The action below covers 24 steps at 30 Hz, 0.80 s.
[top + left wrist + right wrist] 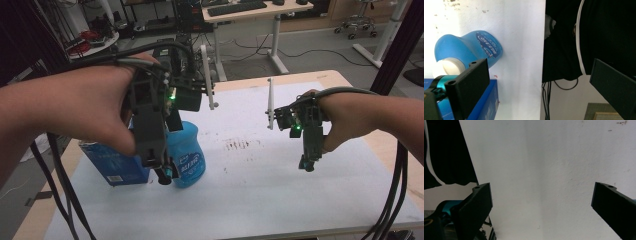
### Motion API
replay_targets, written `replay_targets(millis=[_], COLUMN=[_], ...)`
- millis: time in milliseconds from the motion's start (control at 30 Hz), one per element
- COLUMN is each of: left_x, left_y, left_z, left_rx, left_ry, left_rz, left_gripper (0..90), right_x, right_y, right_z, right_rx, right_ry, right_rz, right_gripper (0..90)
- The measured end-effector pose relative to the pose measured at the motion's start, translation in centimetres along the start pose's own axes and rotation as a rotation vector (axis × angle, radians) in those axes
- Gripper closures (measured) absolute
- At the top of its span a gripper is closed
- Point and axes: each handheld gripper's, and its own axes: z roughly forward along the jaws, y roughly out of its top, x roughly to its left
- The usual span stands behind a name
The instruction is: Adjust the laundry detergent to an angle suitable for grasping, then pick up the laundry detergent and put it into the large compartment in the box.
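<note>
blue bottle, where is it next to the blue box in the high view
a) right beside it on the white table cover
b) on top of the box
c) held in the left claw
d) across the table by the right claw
a, the blue bottle stands on the white table cover right beside the blue box, with the open left claw above it gripping nothing.

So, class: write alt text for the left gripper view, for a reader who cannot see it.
Two open black jaws frame a blue bottle with a white cap, lying on a white table cover. A blue box sits beside it at lower left.
</note>
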Motion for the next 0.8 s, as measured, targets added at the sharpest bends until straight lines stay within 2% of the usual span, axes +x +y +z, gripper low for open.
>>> replay_targets(millis=[133,333,800], left_x=[0.16,0.11,0.7], left_y=[0.16,0.26,0.2], left_z=[-0.06,0.13,0.52], left_rx=[-0.012,0.004,0.003], left_ry=[0.0,-0.003,-0.005], left_rz=[-0.003,0.0,-0.002], left_gripper=[2.7,2.7,2.7], right_x=[0.0,0.0,-0.23], right_y=[-0.31,-0.43,-0.47], right_z=[-0.25,-0.46,-0.4], right_rx=[-0.008,-0.011,-0.008], right_ry=[-0.006,-0.013,-0.02], right_rz=[0.009,0.009,0.011], right_gripper=[2.4,2.4,2.5])
